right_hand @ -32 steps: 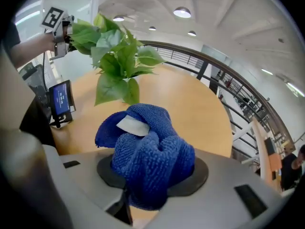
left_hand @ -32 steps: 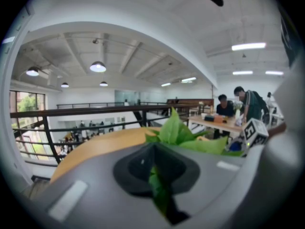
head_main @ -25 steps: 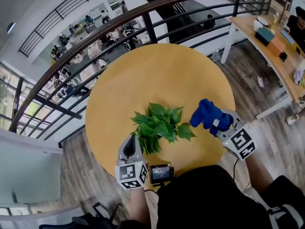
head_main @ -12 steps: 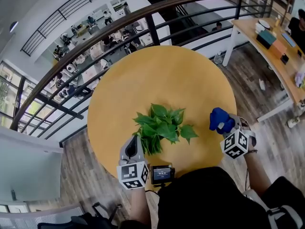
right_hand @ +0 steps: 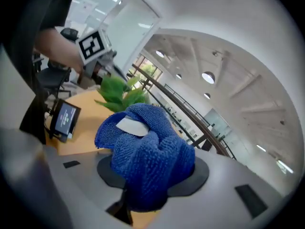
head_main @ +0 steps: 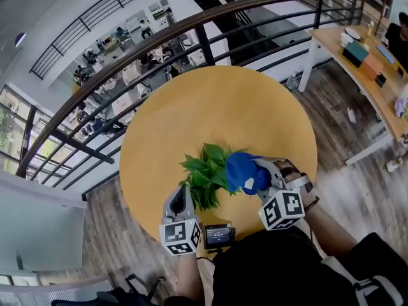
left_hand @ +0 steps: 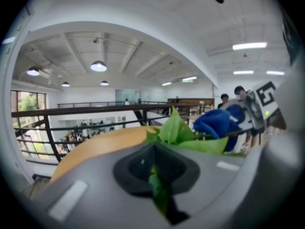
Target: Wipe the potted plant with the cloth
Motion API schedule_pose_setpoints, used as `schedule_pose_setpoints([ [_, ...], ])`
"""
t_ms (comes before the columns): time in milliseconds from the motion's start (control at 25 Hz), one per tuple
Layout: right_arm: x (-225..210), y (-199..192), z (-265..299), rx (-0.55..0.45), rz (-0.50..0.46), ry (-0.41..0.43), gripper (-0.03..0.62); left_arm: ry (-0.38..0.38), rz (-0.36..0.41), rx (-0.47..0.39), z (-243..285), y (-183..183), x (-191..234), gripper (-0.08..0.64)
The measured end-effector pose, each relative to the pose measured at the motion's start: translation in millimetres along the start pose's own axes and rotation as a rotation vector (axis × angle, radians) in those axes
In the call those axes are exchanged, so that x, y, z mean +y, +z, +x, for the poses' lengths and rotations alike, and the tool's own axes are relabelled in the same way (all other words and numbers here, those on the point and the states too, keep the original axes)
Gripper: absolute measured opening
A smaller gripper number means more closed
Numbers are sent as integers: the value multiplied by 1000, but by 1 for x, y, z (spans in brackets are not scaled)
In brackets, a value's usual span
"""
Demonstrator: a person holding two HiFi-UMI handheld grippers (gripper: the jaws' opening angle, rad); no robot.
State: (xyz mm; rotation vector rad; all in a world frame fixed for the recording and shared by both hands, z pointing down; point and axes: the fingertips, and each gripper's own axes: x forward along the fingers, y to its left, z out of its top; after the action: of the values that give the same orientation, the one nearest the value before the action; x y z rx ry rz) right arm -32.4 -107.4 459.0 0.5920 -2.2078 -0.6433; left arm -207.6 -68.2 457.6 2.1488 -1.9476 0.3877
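Round yellow table (head_main: 217,107) is carrying the potted plant (head_main: 204,171); left gripper (head_main: 181,193) is pinching a thin, likely tearable leaf (left_hand: 158,192), right gripper (head_main: 260,178) is clamping the soft blue cloth (head_main: 240,169).

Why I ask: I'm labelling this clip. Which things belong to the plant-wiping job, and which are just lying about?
Job:
potted plant
blue cloth, clamped in the right hand-held gripper
left hand-held gripper, shut on a leaf

Lying about:
small screen device at the round table's near edge
cluttered desk at the right
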Motion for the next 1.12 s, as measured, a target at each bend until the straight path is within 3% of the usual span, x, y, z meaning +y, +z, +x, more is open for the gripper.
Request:
schedule_pose_setpoints([
  [120,-20,-52,8,164,-28,-69,173,-4,3,2,-1,0,0,-2],
  [200,-45,-72,1,219,12,-119,173,-9,4,-1,-1,1,-1,-2],
  [280,-71,-57,-9,161,69,-163,173,-16,5,-6,0,3,-3,-2],
  [440,-94,29,-16,-55,58,-212,173,-14,-2,-13,-1,5,-2,-2],
  [560,-68,65,6,-116,-18,-130,173,-13,-6,-9,-2,2,0,-2],
  [680,-32,73,12,-119,-98,-34,173,-12,-9,-7,-1,2,2,-2],
  [1000,-22,60,-42,-153,-149,73,173,-2,-10,-1,3,2,5,-2],
  [1120,-13,58,-61,-178,-119,175,173,-4,-11,0,2,3,4,-2],
])
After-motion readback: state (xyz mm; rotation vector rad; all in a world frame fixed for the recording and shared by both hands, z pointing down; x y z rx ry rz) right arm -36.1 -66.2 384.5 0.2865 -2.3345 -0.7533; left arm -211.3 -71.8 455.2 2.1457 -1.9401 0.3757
